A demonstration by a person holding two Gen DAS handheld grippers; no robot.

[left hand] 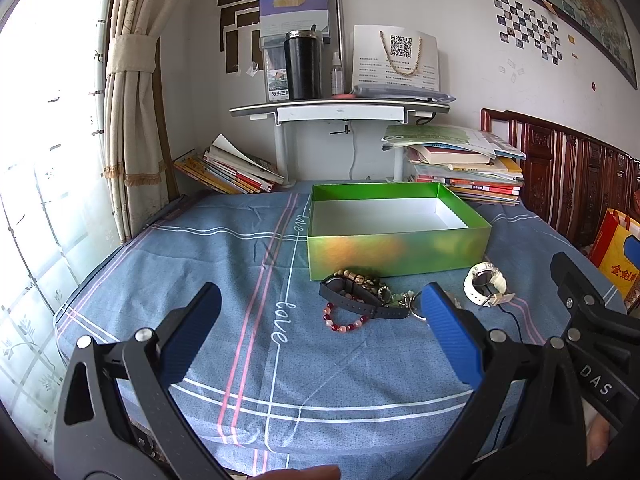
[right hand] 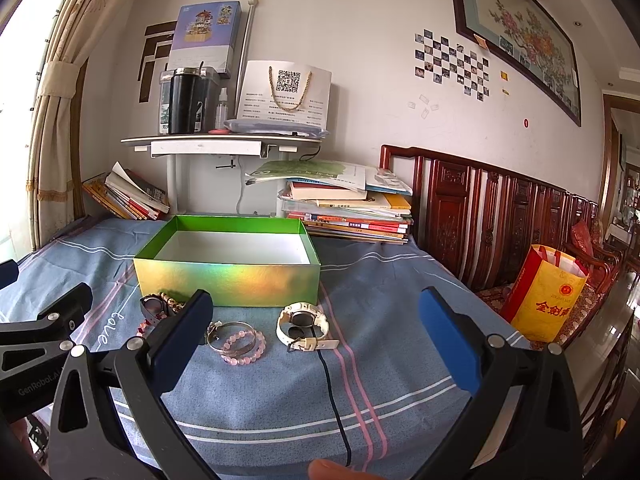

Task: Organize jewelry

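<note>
Left wrist: left gripper (left hand: 320, 312) jaws released; right gripper (right hand: 316, 312) released | green box (right hand: 228, 280) empty

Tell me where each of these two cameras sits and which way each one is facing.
Left wrist view: sits on the left gripper, looking forward over the blue bedsheet at the green box; its own open jaws show, plus the right gripper at the right edge.
Right wrist view: sits on the right gripper, facing the same box, angled toward the wooden bench; its own open jaws and a fingertip show.
Shared: the box, white watch, black watch, book piles and shelf.
</note>
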